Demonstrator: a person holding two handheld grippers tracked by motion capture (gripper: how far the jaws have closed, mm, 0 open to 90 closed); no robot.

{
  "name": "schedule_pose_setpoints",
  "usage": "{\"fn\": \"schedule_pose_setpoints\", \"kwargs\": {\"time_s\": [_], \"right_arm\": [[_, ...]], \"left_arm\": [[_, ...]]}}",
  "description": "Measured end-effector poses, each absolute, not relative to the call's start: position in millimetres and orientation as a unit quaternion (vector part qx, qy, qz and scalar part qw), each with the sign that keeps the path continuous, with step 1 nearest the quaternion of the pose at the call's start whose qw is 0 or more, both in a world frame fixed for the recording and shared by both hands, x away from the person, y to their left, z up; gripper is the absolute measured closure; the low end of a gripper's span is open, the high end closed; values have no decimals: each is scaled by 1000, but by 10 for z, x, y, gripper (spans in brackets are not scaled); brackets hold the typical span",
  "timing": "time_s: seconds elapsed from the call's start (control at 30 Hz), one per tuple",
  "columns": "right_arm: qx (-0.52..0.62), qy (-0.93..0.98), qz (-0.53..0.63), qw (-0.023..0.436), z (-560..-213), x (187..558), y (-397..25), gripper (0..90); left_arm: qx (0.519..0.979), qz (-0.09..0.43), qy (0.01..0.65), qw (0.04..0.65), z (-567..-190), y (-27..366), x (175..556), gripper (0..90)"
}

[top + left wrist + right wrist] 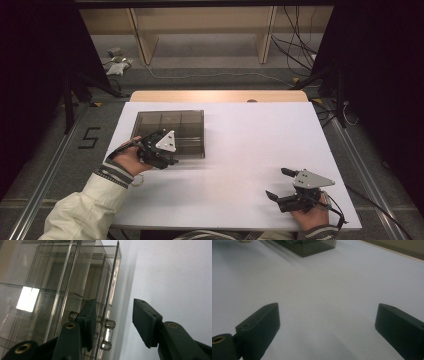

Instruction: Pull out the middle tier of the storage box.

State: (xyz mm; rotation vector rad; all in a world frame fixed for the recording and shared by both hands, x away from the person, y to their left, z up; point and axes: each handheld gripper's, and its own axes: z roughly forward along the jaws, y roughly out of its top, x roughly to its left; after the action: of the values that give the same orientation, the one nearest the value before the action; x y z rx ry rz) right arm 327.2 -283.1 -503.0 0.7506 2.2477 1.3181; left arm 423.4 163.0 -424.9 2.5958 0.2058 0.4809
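Note:
A smoky clear plastic compartment box (172,129) lies on the left half of the white table (240,140). A hand holds my left gripper (167,156) against the box's near edge. In the left gripper view the left gripper (116,323) is open and straddles the edge of the box (50,290): one jaw over the box beside a small clear latch (108,335), the other over bare table. My right gripper (278,183) rests open near the table's front right, nothing between its jaws. In the right gripper view the right gripper (327,327) faces bare table, with the box (312,246) far off.
The table's wooden far edge (215,95) borders a floor with cables (295,50) and shelf legs. Black stands rise at both sides. A cream sleeve (85,205) comes in at the lower left.

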Motion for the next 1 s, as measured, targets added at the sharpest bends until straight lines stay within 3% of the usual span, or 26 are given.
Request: {"fn": "schedule_pose_setpoints", "kwargs": {"time_s": [0.8, 1.0], "right_arm": [[269, 810, 475, 213, -5030, 3269, -2831, 71], [269, 810, 476, 213, -5030, 3268, -2830, 71]], "left_arm": [[969, 163, 71, 174, -4422, 1542, 4328, 542], [970, 165, 87, 155, -4454, 1551, 4363, 588]]}}
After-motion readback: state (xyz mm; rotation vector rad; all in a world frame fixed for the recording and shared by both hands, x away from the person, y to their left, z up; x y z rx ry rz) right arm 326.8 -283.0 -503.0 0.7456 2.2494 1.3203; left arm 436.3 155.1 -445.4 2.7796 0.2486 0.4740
